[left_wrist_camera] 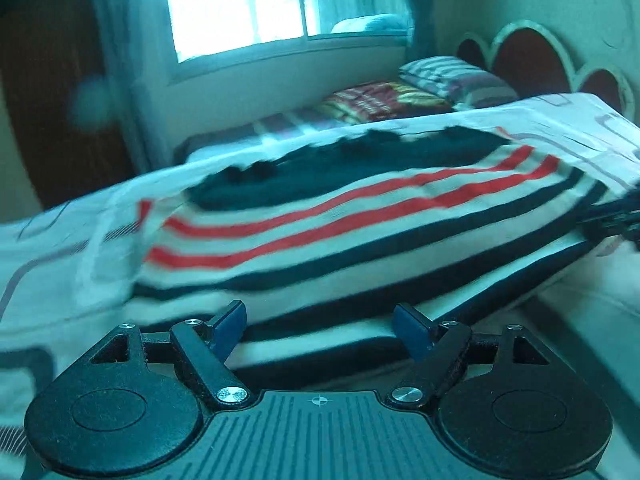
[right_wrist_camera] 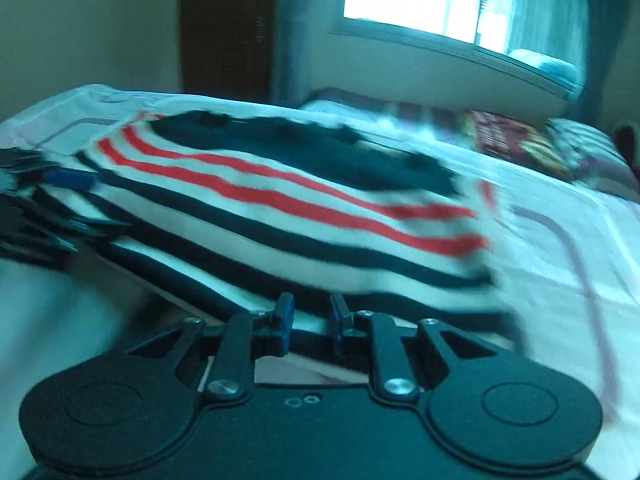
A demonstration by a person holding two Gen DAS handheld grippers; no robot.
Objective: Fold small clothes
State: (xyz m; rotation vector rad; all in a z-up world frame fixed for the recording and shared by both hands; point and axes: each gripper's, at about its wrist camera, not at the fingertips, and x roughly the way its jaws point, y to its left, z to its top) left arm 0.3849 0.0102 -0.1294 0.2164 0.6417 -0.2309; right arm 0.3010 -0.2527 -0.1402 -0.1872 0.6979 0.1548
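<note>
A knitted garment (left_wrist_camera: 340, 216) (right_wrist_camera: 280, 208) with red, white and dark stripes and a dark top part lies spread across the bed. Both views are blurred. My left gripper (left_wrist_camera: 320, 326) is open wide over the garment's near striped hem, and its pads do not press on the cloth. My right gripper (right_wrist_camera: 312, 314) stands at the same hem with a narrow gap between its jaws, and I see no cloth pinched in it. It shows as a dark shape (left_wrist_camera: 616, 220) at the garment's right corner. At the left corner a blue pad (right_wrist_camera: 68, 180) of the left gripper rests by the cloth.
The bed has a white sheet (left_wrist_camera: 60, 248) with grey line patterns. Striped pillows (left_wrist_camera: 452, 76) and a red patterned cloth (left_wrist_camera: 380, 100) lie at the far end by a scalloped headboard (left_wrist_camera: 528, 56). A bright window (left_wrist_camera: 240, 4) and dark wooden panel (left_wrist_camera: 52, 80) stand behind.
</note>
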